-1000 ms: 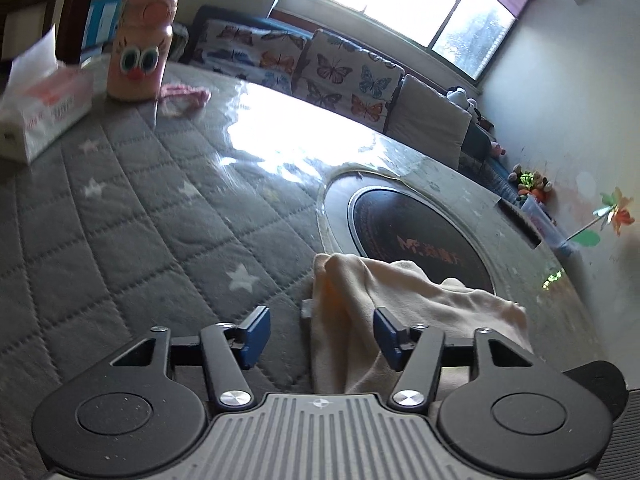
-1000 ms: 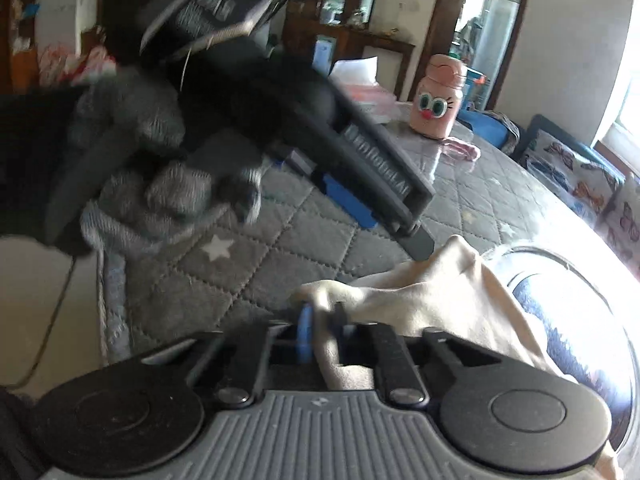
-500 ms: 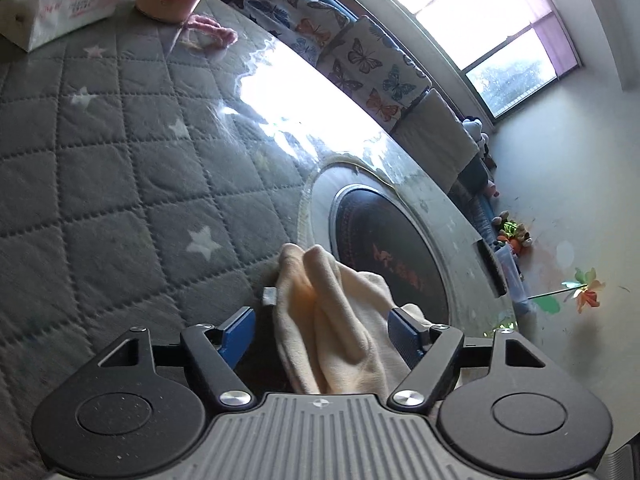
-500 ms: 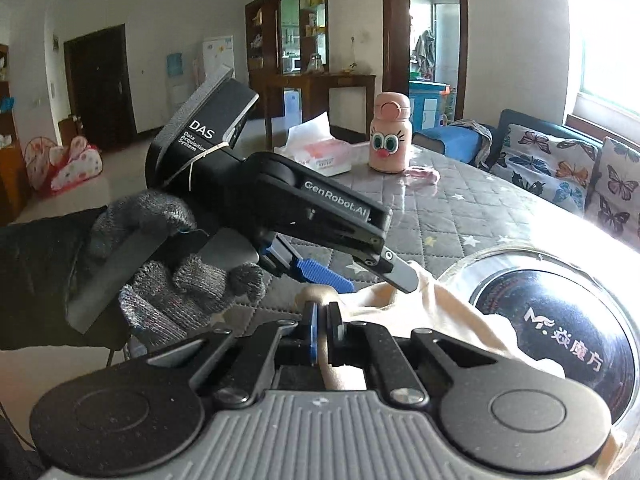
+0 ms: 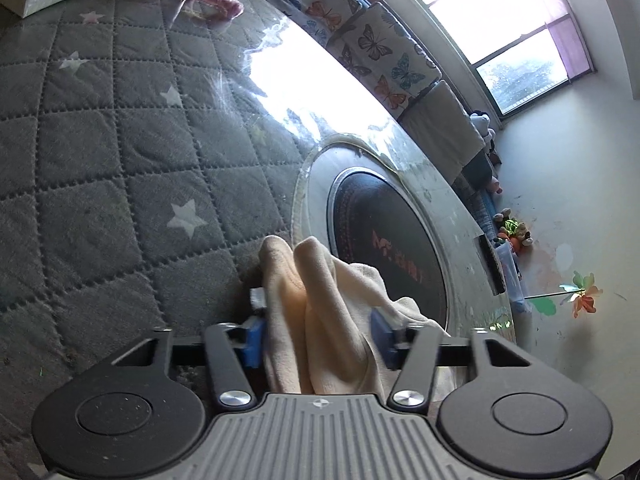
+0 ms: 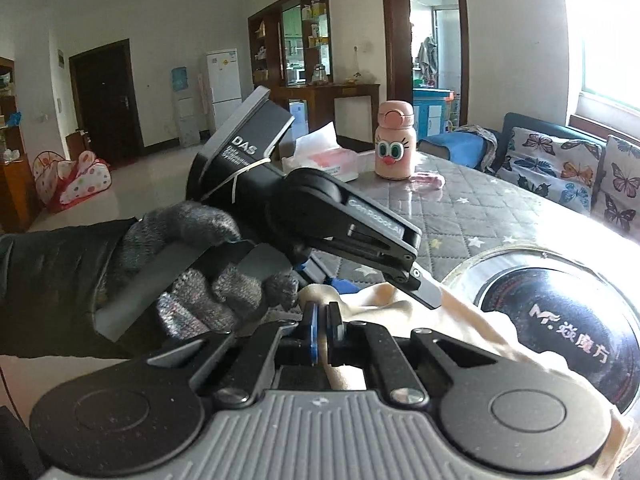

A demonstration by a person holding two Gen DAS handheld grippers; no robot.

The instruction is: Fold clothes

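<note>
A cream garment (image 5: 320,304) lies bunched at the near edge of the table, partly over the round black cooktop (image 5: 384,236). My left gripper (image 5: 318,336) is open, its blue pads on either side of a raised fold of the cloth. My right gripper (image 6: 323,330) is shut on an edge of the same cream garment (image 6: 460,320). In the right wrist view the left gripper's body (image 6: 340,220) and the gloved hand (image 6: 192,248) holding it sit just ahead, over the cloth.
The table carries a grey quilted star mat (image 5: 120,140) under glossy film. At its far end stand a pink bottle with cartoon eyes (image 6: 394,146), a tissue box (image 6: 320,158) and a pink cloth scrap (image 6: 428,179). A butterfly-print sofa (image 6: 568,168) runs under the window.
My left gripper has moved forward and down around the cloth fold, and its jaws have narrowed while staying open. My right gripper has kept its grip and lifted slightly.
</note>
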